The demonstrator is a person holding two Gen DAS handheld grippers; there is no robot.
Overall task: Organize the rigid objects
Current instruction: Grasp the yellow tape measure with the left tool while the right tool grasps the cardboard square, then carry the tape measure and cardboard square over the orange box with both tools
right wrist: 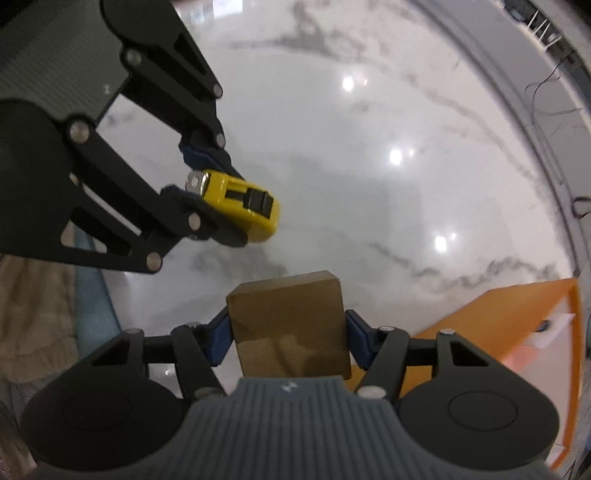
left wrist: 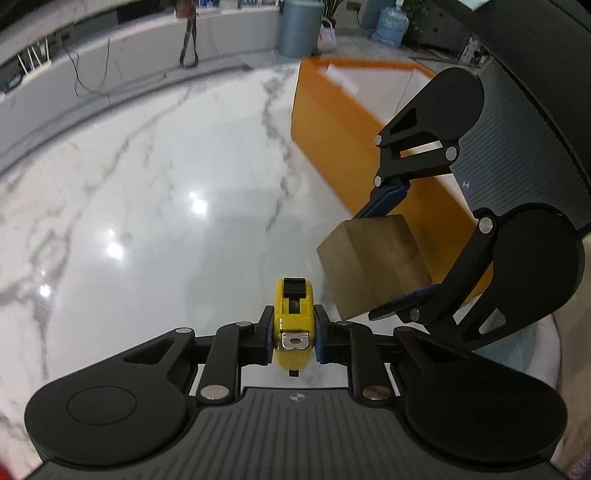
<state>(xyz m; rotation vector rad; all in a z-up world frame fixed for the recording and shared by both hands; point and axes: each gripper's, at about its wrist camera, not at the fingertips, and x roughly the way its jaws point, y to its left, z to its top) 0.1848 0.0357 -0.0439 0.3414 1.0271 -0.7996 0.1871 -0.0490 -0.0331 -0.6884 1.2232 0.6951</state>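
A small yellow tape measure [left wrist: 293, 325] with a black lock and a metal clip is pinched between the blue pads of my left gripper [left wrist: 294, 334], lifted above the white marble table [left wrist: 166, 184]. The right wrist view shows the same tape measure [right wrist: 242, 206] in the left gripper [right wrist: 201, 201] at the upper left. My right gripper [right wrist: 288, 338] is shut on a brown wooden block [right wrist: 290, 325], its pads pressing both sides. In the left wrist view that block [left wrist: 373, 266] hangs to the right in the right gripper [left wrist: 384, 258], beside the tape measure.
An orange open box [left wrist: 332, 122] with a pale inside stands on the table behind the right gripper; its wall [right wrist: 491, 325] shows at the lower right in the right wrist view. Beyond the table's far edge are a grey bin [left wrist: 299, 26], a water bottle [left wrist: 391, 24] and cables.
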